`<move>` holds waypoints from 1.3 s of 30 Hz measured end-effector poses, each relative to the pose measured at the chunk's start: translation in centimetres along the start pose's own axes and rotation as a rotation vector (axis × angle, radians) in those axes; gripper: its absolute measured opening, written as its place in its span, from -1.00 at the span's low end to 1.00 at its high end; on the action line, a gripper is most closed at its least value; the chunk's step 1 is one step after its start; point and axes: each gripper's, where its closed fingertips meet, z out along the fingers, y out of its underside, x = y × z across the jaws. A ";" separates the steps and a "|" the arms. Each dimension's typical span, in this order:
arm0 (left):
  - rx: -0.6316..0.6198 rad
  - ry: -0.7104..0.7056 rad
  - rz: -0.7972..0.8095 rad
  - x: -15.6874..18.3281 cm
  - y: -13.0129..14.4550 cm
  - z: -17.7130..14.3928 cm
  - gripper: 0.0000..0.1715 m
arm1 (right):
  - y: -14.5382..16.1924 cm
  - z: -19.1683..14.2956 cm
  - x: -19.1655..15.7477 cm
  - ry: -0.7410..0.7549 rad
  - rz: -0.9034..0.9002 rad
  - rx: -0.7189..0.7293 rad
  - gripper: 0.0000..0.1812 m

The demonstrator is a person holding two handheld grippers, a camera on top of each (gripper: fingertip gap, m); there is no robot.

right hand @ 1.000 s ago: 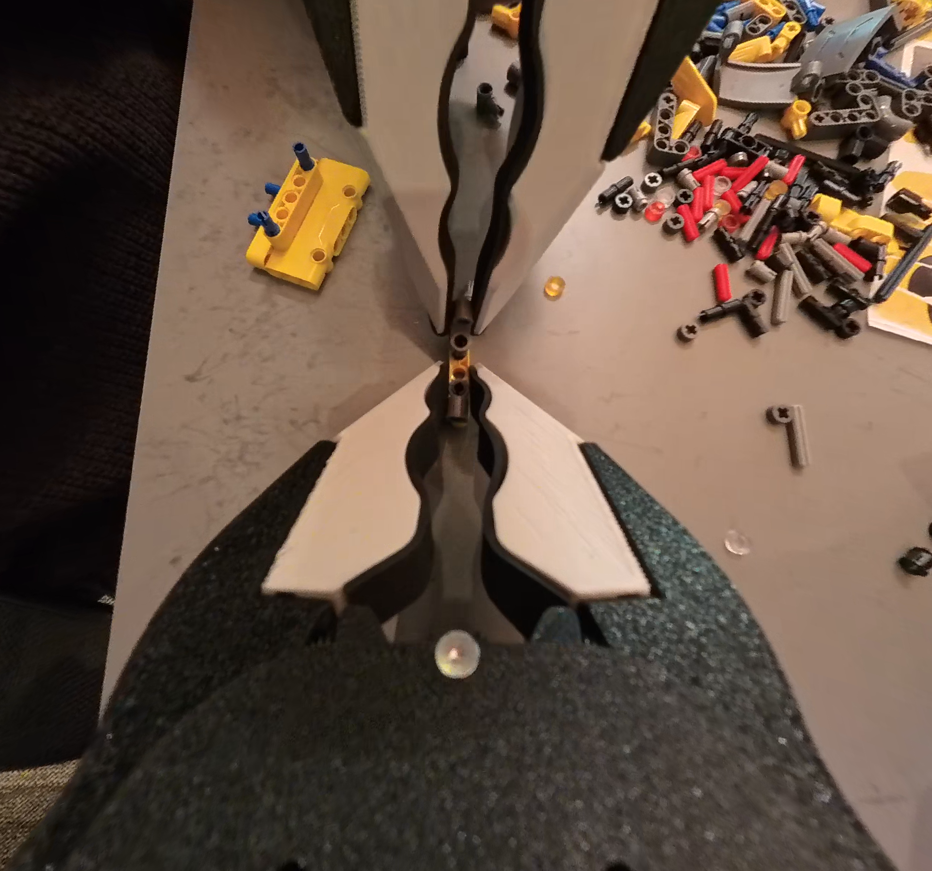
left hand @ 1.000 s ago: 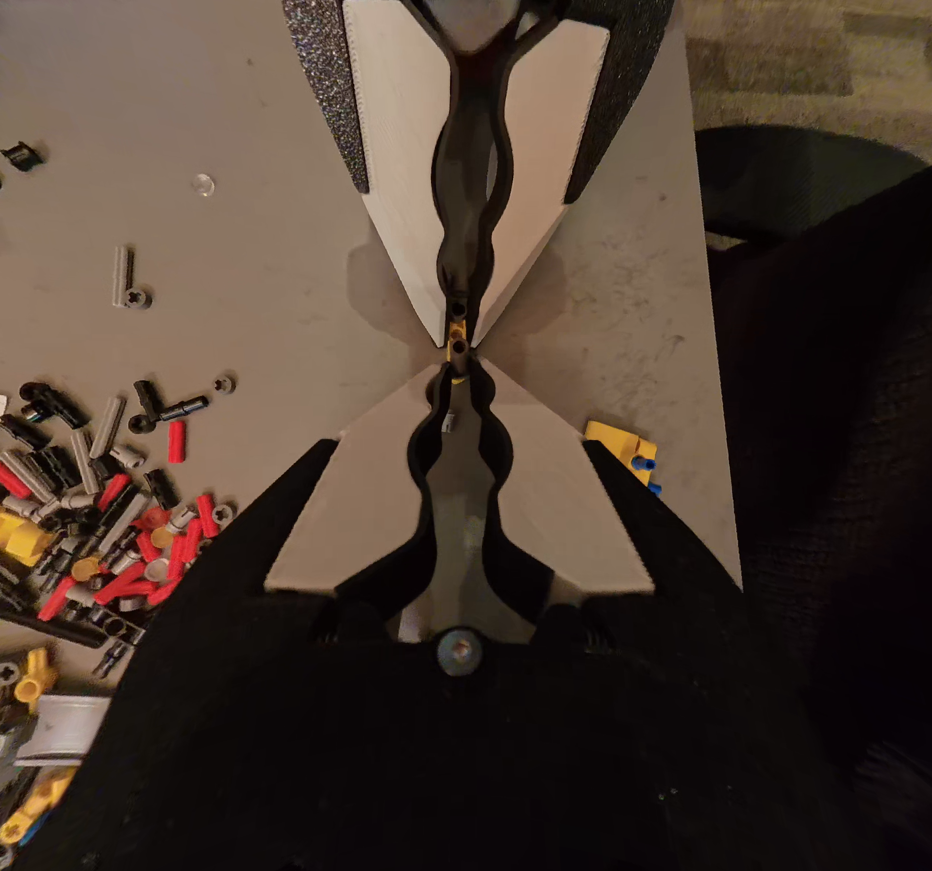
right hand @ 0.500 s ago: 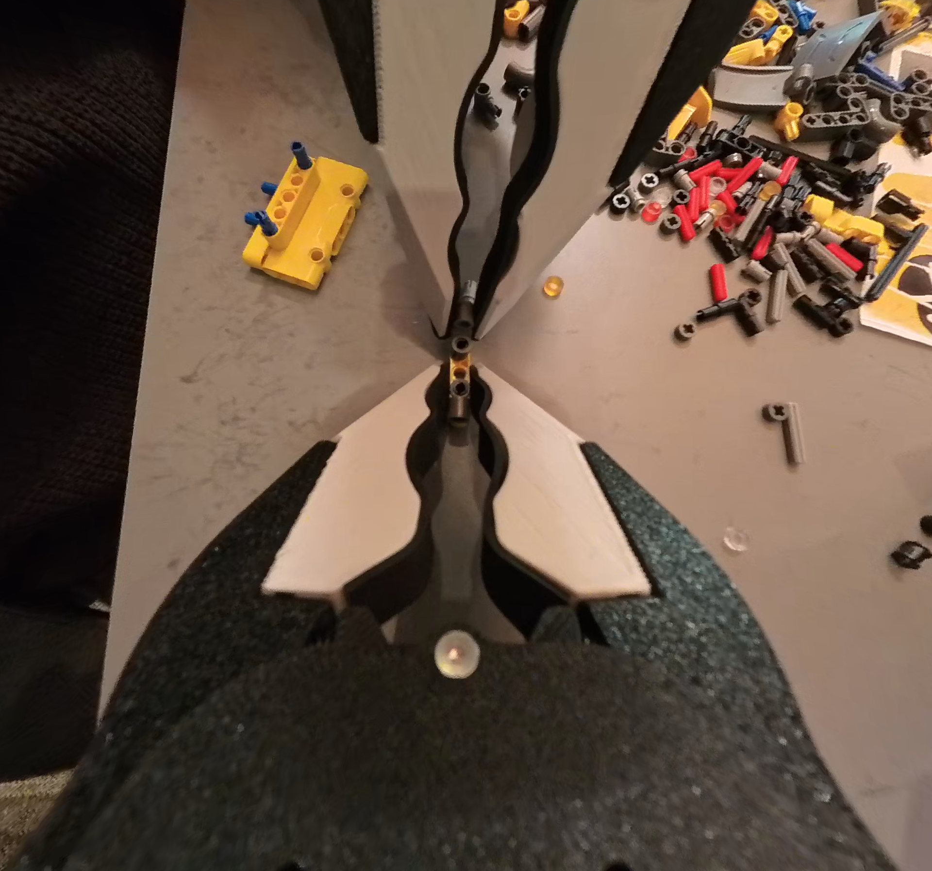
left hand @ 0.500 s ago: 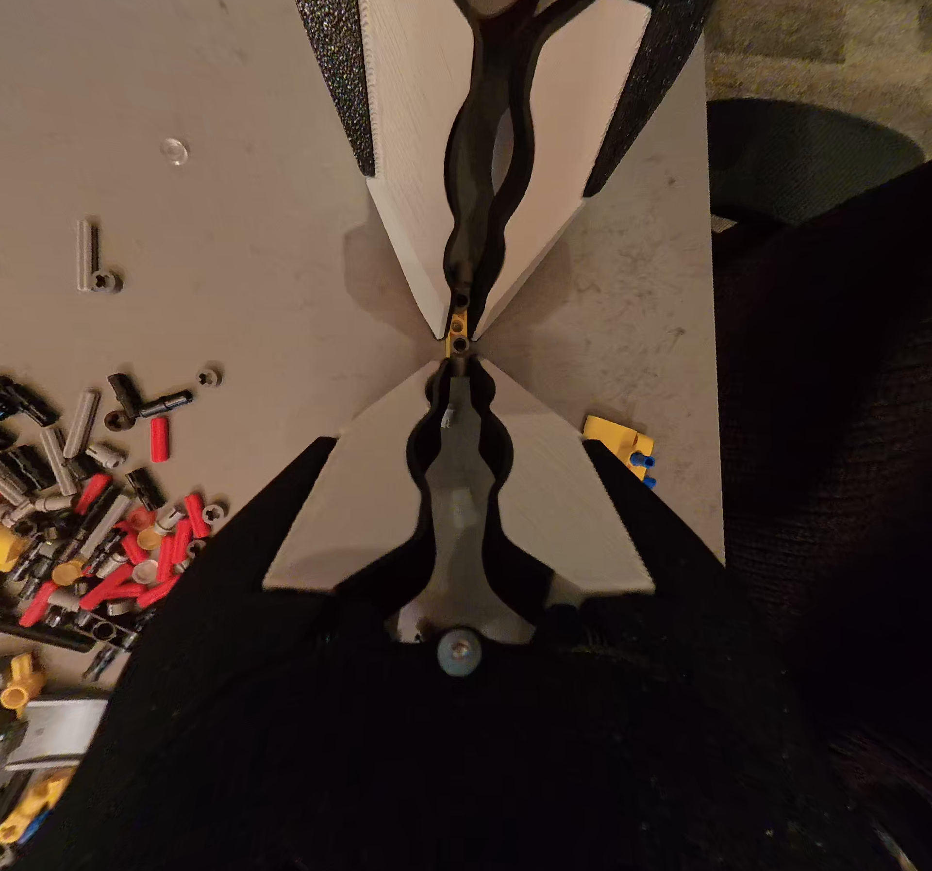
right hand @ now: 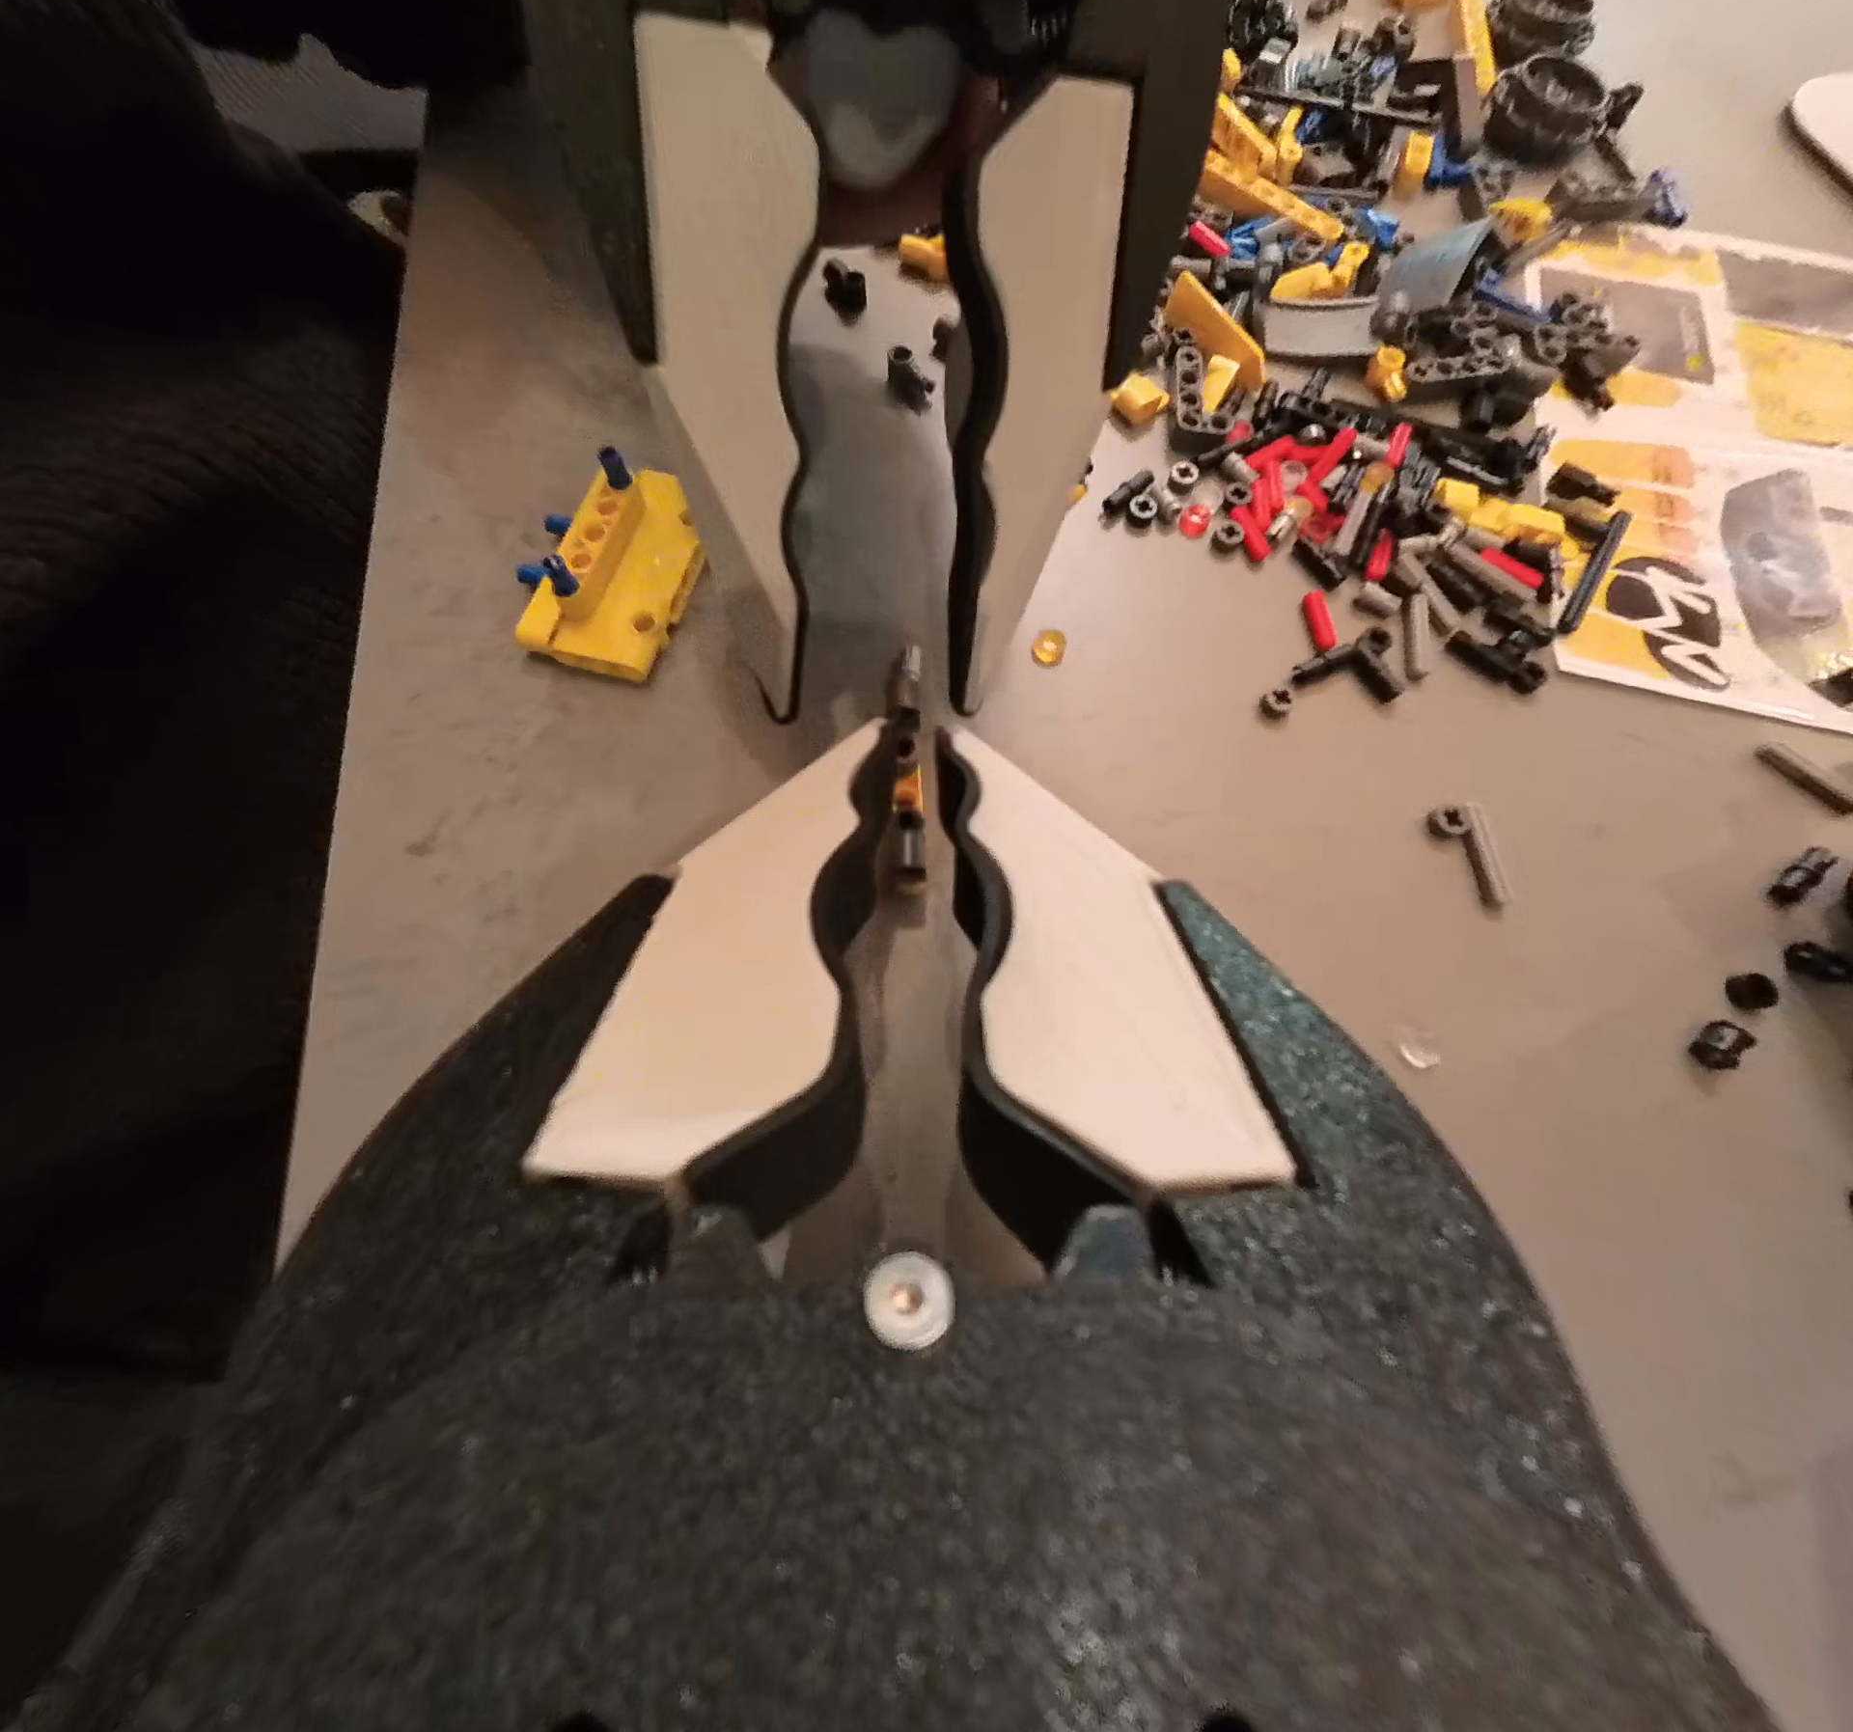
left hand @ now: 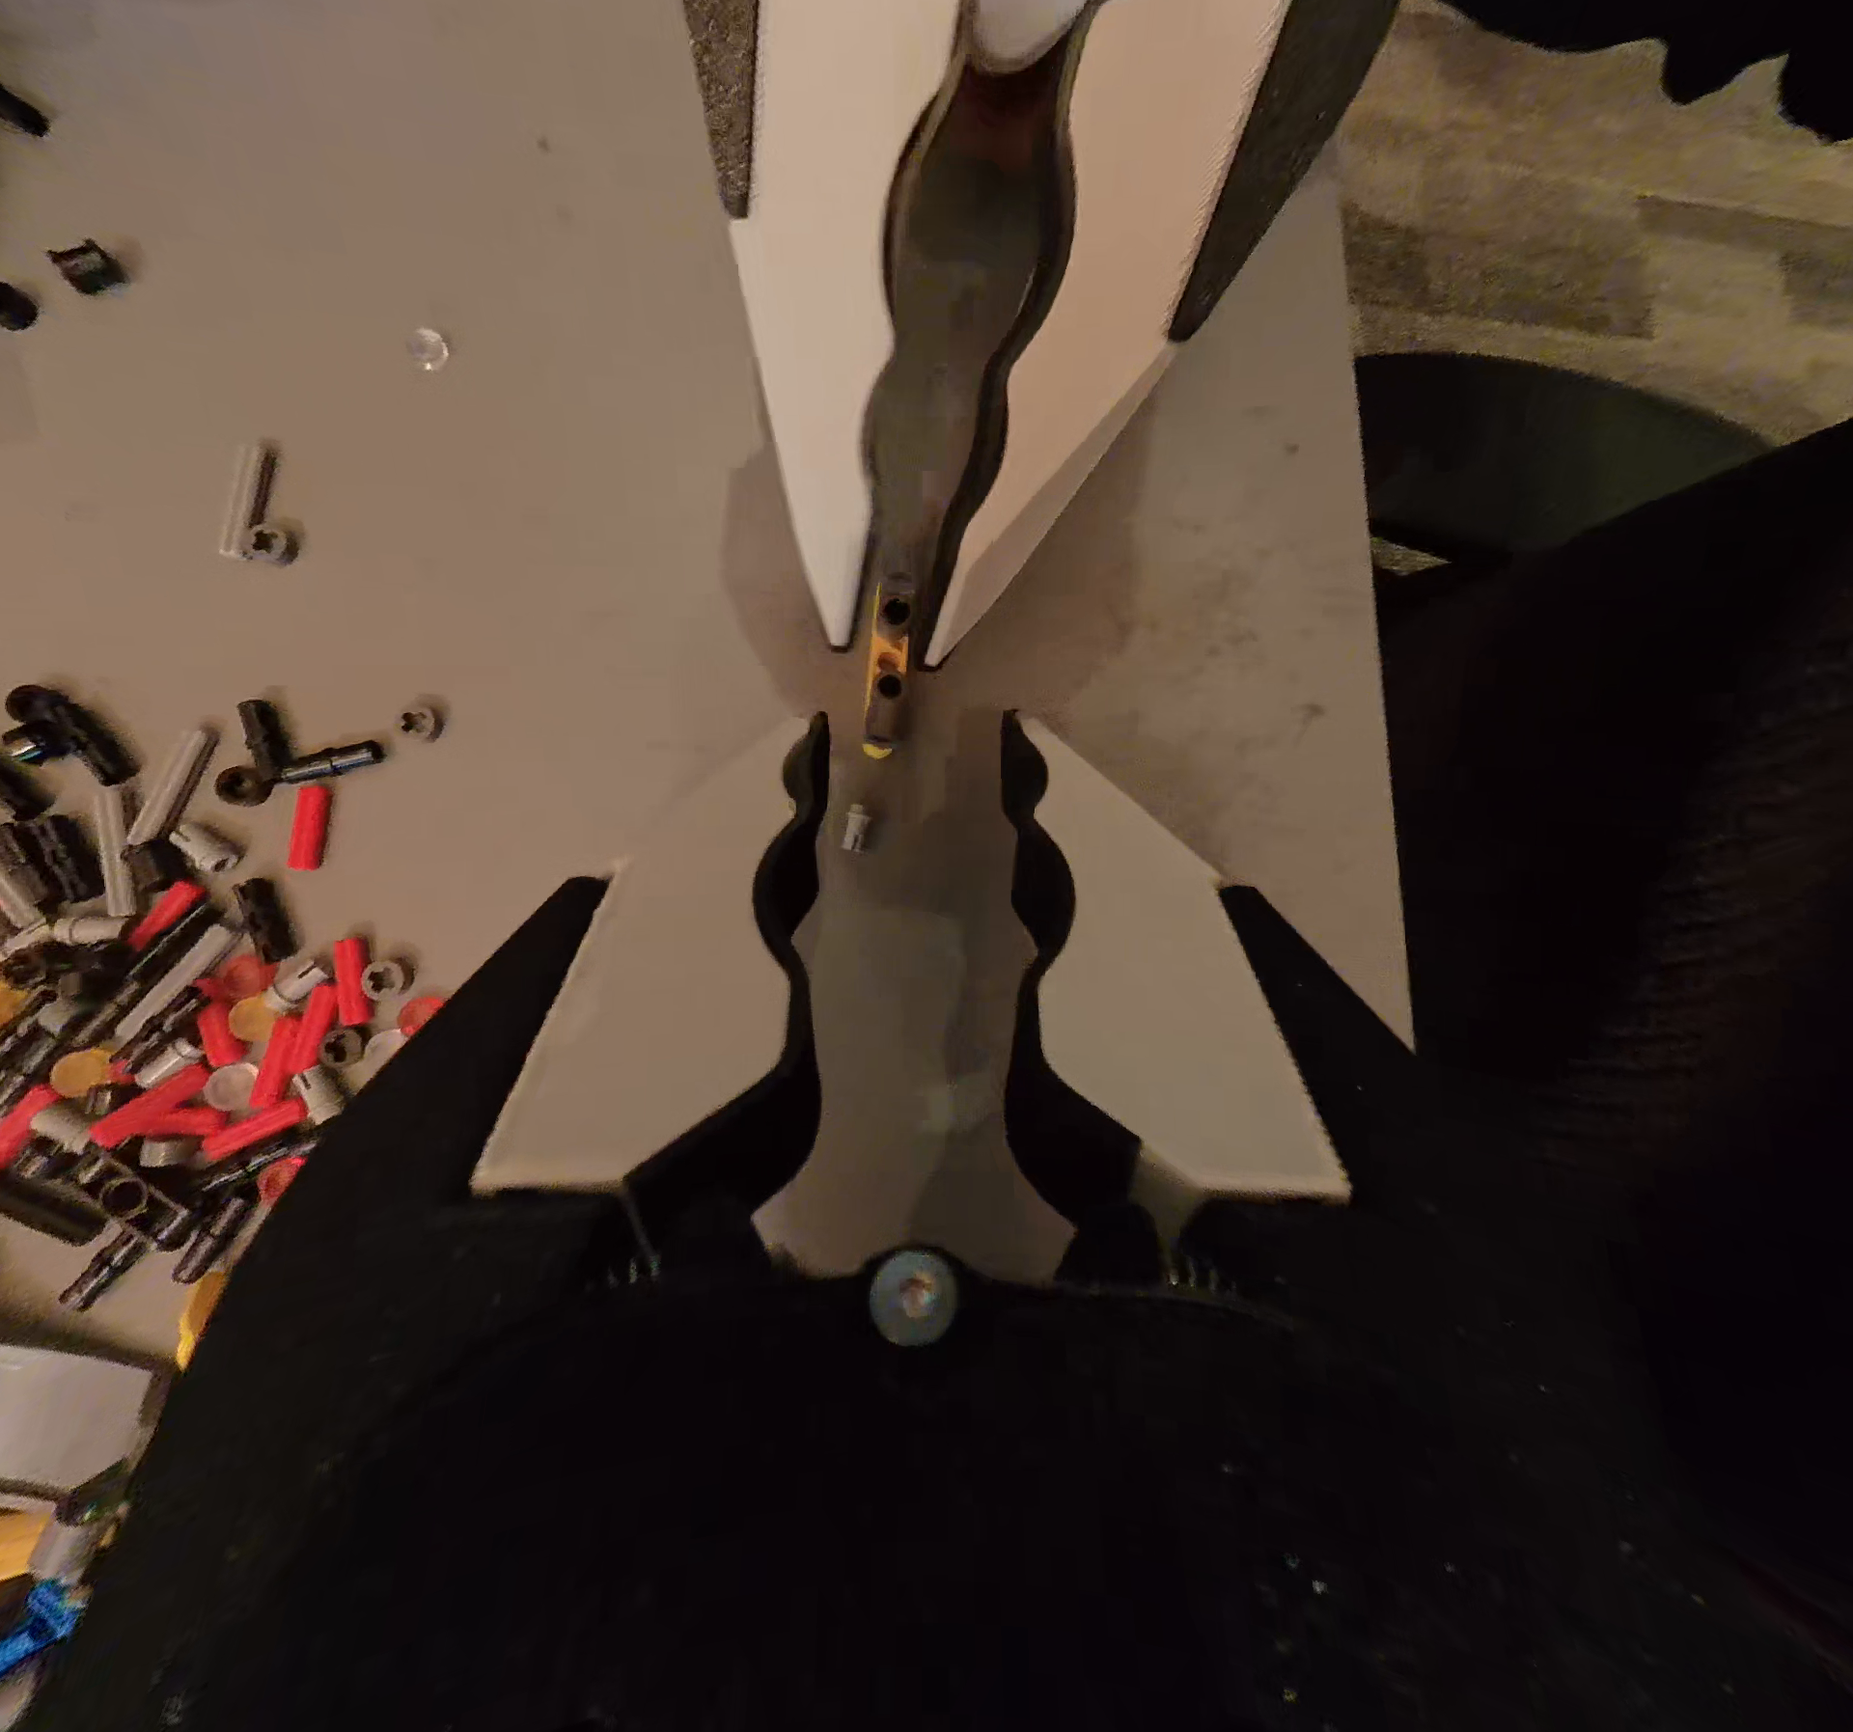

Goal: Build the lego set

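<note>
My right gripper (right hand: 910, 732) is shut on a small dark grey and yellow connector piece (right hand: 907, 802) and holds it just above the grey table (right hand: 501, 882). My left gripper (left hand: 912, 732) faces it tip to tip and is open, its fingertips either side of the piece's end (left hand: 887, 681) without touching. In the left wrist view the right gripper (left hand: 890, 646) comes down from the top. A small light grey pin (left hand: 857, 827) sits just past the piece's end, between my left fingers. I cannot tell whether it is joined to the piece.
A yellow block with blue pins (right hand: 607, 571) lies near the table edge. A heap of red, grey and black pins (right hand: 1354, 521) lies beside a printed sheet (right hand: 1705, 501), yellow beams and black tyres (right hand: 1544, 10). A person's dark clothing (left hand: 1654, 882) borders the table.
My left gripper has opened and let go of the connector piece. The right gripper still grips it. Both views have shifted slightly.
</note>
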 end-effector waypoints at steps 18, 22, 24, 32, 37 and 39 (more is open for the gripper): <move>-0.009 -0.073 0.024 -0.6 0.7 1.6 -0.94 | 0.7 1.0 -0.3 0.047 -0.090 -0.151 -1.00; -0.007 -0.097 0.049 -0.6 0.7 1.5 -0.93 | 0.6 1.0 -0.2 0.046 -0.021 -0.094 -1.00; 0.002 -0.102 0.044 -0.7 0.7 1.5 -0.93 | 0.5 0.5 0.4 0.112 0.004 -0.055 -0.96; 0.358 0.266 -0.344 -0.9 -3.3 -4.1 -0.94 | -5.8 -5.7 1.7 0.392 -0.120 0.342 -0.60; 0.487 0.435 -0.534 -2.5 -3.1 -7.5 -0.94 | -8.2 -4.0 3.4 0.436 -0.254 0.347 -0.67; 0.551 0.524 -0.576 -2.8 -3.2 -9.3 -0.94 | -10.0 -3.3 4.5 0.398 -0.272 0.409 -0.67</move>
